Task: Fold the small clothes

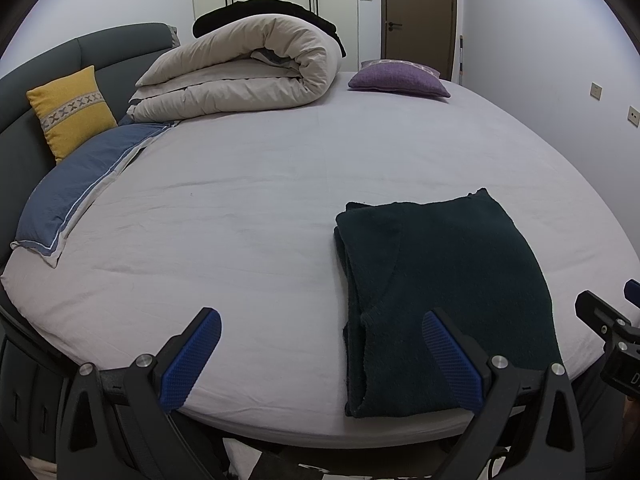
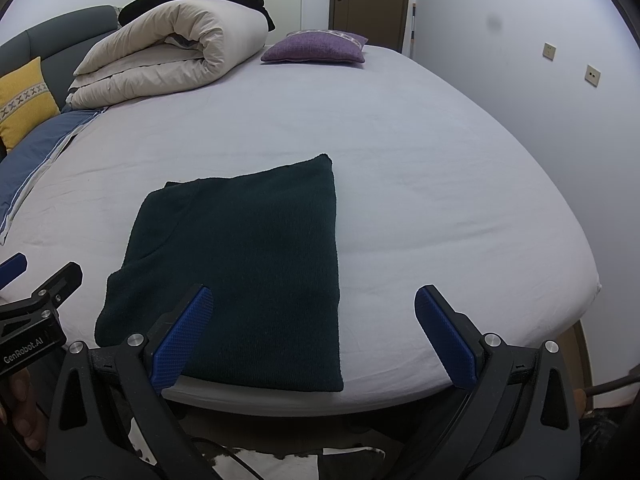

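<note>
From the left wrist view, I see my left hand-held gripper (image 1: 320, 360) wide open, with nothing between its blue pads (image 1: 188, 364). It hangs over the near edge of the bed (image 1: 260, 208). The dark green sweater (image 1: 444, 300) lies folded on the sheet, to the right of the middle and close to the near edge. Its long axis runs away from me, from the near edge toward the far side, leaning a little to the left at the top. The right pad stands in front of its lower part. At the far right edge I see a part of the right hand-held gripper (image 1: 612, 328).

From the right wrist view, my right hand-held gripper (image 2: 314, 336) is wide open too and holds nothing. The sweater (image 2: 240, 268) is left of the middle here, a flat rectangle with the long side going away from me. A folded beige duvet (image 2: 168, 56) and a purple cushion (image 2: 316, 48) lie far behind it.
</note>
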